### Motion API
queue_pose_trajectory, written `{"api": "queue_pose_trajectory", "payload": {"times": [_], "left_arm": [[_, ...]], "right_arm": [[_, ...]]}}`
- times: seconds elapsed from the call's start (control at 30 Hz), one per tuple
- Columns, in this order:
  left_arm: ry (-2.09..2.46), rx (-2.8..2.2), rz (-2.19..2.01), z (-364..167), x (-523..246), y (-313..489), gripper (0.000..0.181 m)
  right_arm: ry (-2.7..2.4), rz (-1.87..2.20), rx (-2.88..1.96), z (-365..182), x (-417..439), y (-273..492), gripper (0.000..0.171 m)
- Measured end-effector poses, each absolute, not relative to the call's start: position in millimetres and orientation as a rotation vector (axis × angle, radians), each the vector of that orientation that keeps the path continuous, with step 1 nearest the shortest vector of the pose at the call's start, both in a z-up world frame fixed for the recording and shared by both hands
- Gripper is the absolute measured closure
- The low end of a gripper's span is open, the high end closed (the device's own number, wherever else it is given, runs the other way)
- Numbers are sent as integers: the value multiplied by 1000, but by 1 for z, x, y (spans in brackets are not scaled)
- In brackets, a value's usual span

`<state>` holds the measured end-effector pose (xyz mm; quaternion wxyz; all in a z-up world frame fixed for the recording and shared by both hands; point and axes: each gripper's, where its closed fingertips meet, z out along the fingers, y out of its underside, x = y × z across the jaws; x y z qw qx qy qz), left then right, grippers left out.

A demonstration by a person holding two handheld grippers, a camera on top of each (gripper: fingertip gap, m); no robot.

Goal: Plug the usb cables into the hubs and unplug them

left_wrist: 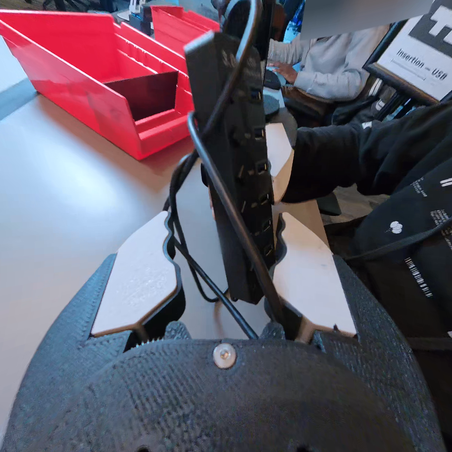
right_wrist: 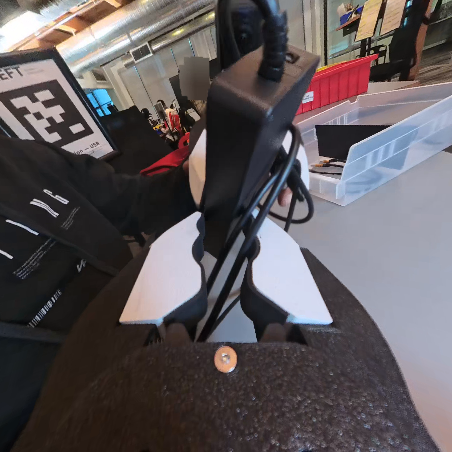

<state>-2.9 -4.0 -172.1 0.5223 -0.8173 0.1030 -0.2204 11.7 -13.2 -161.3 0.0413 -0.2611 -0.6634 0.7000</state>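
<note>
A long black USB hub [left_wrist: 220,122] stands upright above the table, with a row of ports along its right edge. My left gripper [left_wrist: 225,215] is open: its fingers straddle the hub's lower end, and only the right finger is near it. A thin black cable [left_wrist: 234,220] runs diagonally across the hub. In the right wrist view the hub [right_wrist: 244,122] sits between the fingers of my right gripper [right_wrist: 227,217], which is shut on it with the thin cable [right_wrist: 281,171] alongside. A thick cable [right_wrist: 271,49] enters the hub's top end. The left gripper's white fingers [right_wrist: 195,166] show behind the hub.
Red bins [left_wrist: 85,73] stand at the back left of the grey table [left_wrist: 61,195]. A clear plastic bin [right_wrist: 367,151] on the right holds a black divider and gold-tipped cables [right_wrist: 325,163]. A framed sign [right_wrist: 49,105] and a black sleeve [left_wrist: 367,151] are close by. My two grippers' fingertips are within a few centimetres of each other.
</note>
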Motion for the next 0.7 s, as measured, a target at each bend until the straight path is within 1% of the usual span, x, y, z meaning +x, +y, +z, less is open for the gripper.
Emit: {"api": "queue_pose_trajectory", "payload": {"times": [0.1,0.2,0.33,0.47,0.7], "left_arm": [[269,-2003,-541,-187,7,-2,98],[207,-2000,-483,-193,1,4,104],[173,-2101,-150,-208,-17,13,106],[192,-2174,185,-224,-32,20,119],[226,-2198,220,-227,-36,15,122]], "right_arm": [[-1955,2165,-833,-154,9,-15,142],[-1892,2051,-878,-155,0,-11,142],[-1781,1948,-940,-160,-15,0,142],[-1768,1861,-967,-171,-22,4,142],[-1822,1737,-917,-176,-22,3,141]]}}
